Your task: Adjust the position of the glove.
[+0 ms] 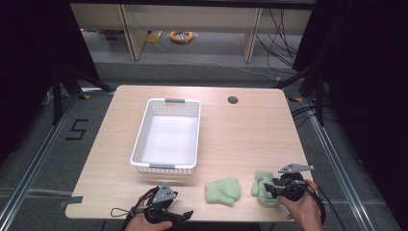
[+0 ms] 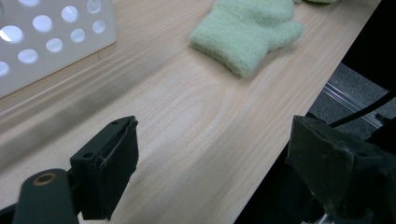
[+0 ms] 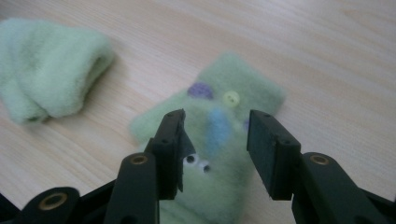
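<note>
My right gripper point(image 3: 215, 140) hangs just over the decorated green mitten point(image 3: 219, 140), the one with googly eyes, a button and a blue patch. Its jaws are apart, one on each side of the mitten's middle, and they are not pressing on it. I keep them like that so I can drop down and pinch the soft cloth from both sides.

The mitten lies flat on the wooden table point(image 1: 250, 130), near the front edge, by my right hand point(image 1: 303, 209). The plain green mitten point(image 1: 223, 191) lies beside it, a little apart.

My left gripper point(image 1: 168, 211) waits low at the front edge with its jaws wide apart and nothing between them.

The white basket point(image 1: 166, 166) sits in the middle with nothing in it. I think both mittens should go in there.
</note>
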`<state>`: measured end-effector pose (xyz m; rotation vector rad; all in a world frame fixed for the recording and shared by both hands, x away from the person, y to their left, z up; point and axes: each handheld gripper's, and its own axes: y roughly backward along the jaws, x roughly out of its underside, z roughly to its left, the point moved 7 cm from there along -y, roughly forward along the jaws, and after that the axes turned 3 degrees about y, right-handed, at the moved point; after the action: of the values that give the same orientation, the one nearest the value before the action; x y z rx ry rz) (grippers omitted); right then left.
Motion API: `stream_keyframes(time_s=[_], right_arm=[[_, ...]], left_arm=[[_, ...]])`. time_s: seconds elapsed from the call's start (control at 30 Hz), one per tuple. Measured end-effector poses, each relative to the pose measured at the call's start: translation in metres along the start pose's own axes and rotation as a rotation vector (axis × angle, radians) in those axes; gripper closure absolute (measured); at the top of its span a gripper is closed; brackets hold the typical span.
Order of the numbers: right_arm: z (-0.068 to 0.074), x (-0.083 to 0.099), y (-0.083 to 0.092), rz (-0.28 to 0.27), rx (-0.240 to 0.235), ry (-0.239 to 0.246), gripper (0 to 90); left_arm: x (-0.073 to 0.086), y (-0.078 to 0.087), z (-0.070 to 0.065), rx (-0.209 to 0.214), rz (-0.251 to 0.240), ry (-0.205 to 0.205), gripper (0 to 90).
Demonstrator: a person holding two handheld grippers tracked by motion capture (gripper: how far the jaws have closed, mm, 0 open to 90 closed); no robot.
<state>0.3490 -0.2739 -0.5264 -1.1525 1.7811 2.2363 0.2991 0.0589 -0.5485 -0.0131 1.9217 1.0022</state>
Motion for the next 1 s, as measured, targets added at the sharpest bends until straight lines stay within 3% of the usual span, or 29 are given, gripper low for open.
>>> stream_keyframes(time_s=[0.07, 0.1, 0.17, 0.3, 0.33, 0.37, 0.43, 0.5, 0.63, 0.83, 0.87, 0.93, 1.0], right_arm=[[-0.002, 0.003, -0.008, -0.003, -0.014, -0.028, 57.3], [-0.004, 0.006, -0.008, 0.031, -0.006, -0.027, 57.2], [-0.005, 0.008, -0.012, 0.033, -0.022, -0.038, 57.8], [-0.008, 0.007, -0.015, 0.009, -0.009, -0.026, 61.3], [-0.008, 0.008, -0.016, 0.012, -0.006, -0.044, 61.4], [-0.009, 0.009, -0.015, 0.031, -0.014, -0.038, 61.5], [-0.009, 0.011, -0.013, 0.062, -0.044, -0.031, 61.8], [-0.008, 0.011, -0.014, 0.058, -0.047, -0.026, 62.3], [-0.009, 0.012, -0.015, 0.055, -0.055, -0.026, 65.9], [-0.009, 0.011, -0.016, 0.031, -0.075, 0.047, 80.7], [-0.010, 0.011, -0.017, 0.023, -0.075, 0.073, 81.9], [-0.010, 0.008, -0.017, 0.009, -0.077, 0.127, 83.8], [-0.007, 0.005, -0.013, -0.002, -0.090, 0.115, 84.5]], left_arm=[[0.000, 0.000, 0.000, -0.005, -0.002, -0.001, 15.7], [0.000, 0.000, 0.000, -0.005, -0.002, -0.001, 15.7], [0.000, 0.000, 0.000, -0.005, -0.003, -0.001, 15.7], [0.000, 0.000, 0.000, -0.005, -0.001, -0.001, 15.7], [0.000, -0.001, 0.000, -0.007, -0.006, -0.003, 15.7], [0.001, -0.001, -0.001, -0.010, -0.004, 0.019, 15.7], [0.000, -0.001, -0.001, -0.006, -0.010, 0.015, 15.7], [0.000, -0.001, 0.000, -0.010, -0.001, -0.003, 15.7], [0.000, -0.002, -0.002, -0.001, -0.006, 0.021, 15.7], [0.000, -0.002, -0.002, -0.001, -0.006, 0.021, 15.7], [0.000, -0.002, -0.003, 0.000, -0.019, 0.035, 15.7], [0.000, -0.002, -0.002, -0.002, -0.008, 0.022, 15.7], [0.000, -0.001, -0.002, -0.002, -0.003, 0.018, 15.7]])
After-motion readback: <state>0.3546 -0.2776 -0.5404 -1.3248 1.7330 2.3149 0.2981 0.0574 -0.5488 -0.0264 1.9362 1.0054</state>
